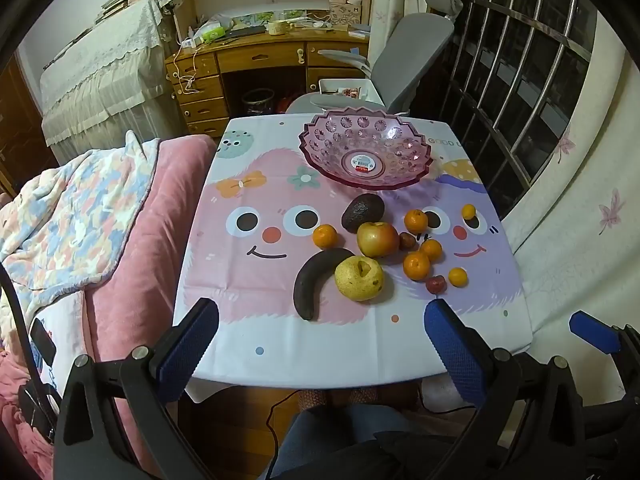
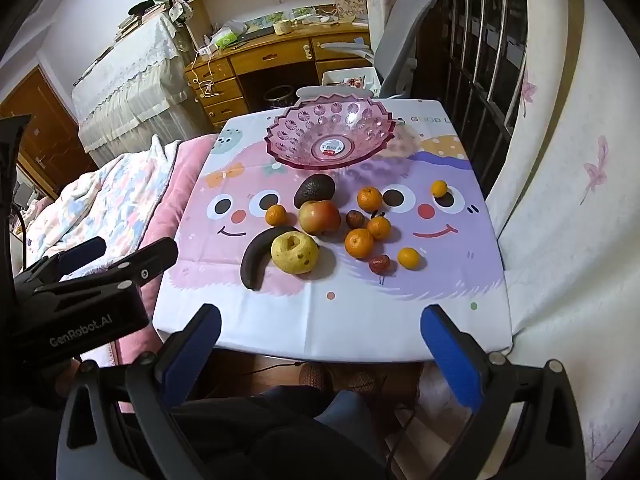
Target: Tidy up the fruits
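An empty pink plastic bowl (image 1: 366,150) (image 2: 330,136) stands at the far side of the small table. In front of it lie an avocado (image 1: 362,212) (image 2: 314,189), an apple (image 1: 377,239) (image 2: 319,217), a yellow pear (image 1: 359,279) (image 2: 295,252), a blackened banana (image 1: 310,282) (image 2: 258,258), several small oranges (image 1: 416,265) (image 2: 359,243) and two small dark red fruits (image 1: 435,284) (image 2: 379,264). My left gripper (image 1: 320,340) is open above the table's near edge with nothing between its fingers. My right gripper (image 2: 320,340) is open too, also empty, short of the fruit.
The table wears a cartoon-face cloth (image 1: 248,280) (image 2: 280,320). A bed with a pink blanket (image 1: 120,240) lies to the left. A grey office chair (image 1: 408,60) and a wooden desk (image 1: 256,56) stand behind. A curtain (image 2: 560,200) hangs at the right. A person's knees (image 2: 320,420) are below.
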{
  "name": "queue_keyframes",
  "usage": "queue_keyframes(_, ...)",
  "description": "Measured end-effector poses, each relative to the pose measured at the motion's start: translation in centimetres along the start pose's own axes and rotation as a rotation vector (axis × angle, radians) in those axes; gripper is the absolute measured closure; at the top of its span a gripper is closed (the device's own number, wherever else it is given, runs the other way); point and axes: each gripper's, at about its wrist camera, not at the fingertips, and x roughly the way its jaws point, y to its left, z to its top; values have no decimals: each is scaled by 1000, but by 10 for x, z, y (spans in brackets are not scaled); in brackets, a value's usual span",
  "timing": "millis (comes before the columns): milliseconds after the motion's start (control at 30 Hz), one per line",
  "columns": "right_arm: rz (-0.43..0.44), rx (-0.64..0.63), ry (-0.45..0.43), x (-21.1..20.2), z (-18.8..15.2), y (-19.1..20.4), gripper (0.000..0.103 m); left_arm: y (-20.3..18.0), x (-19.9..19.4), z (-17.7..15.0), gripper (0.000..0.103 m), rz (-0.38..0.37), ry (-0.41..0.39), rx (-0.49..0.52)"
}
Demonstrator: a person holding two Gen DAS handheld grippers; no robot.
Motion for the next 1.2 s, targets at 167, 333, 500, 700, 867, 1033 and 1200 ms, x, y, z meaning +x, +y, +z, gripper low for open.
queue_keyframes(167,5,-1,-1,1,0,0,2,1,0,0,1,-3,-4,-1)
queue_keyframes(333,0,0,-1,1,0,2,2,0,0,0,1,0,-4,0)
queue_keyframes(500,2,-2,0,1,-1,3,2,0,0,0,1,-1,-4,0)
queue_keyframes(700,0,2,2,2,0,3,2,0,0,0,1,-1,-5,0)
queue_keyframes(867,1,3,2,3,0,5,2,0,0,0,1,-1,-5,0)
queue_keyframes(1033,-2,4,3,3,0,7,2,-1,1,2,1,-5,-3,1)
queue_keyframes(1200,-3,5,2,4,0,10,2,1,0,4,1,-7,-3,2)
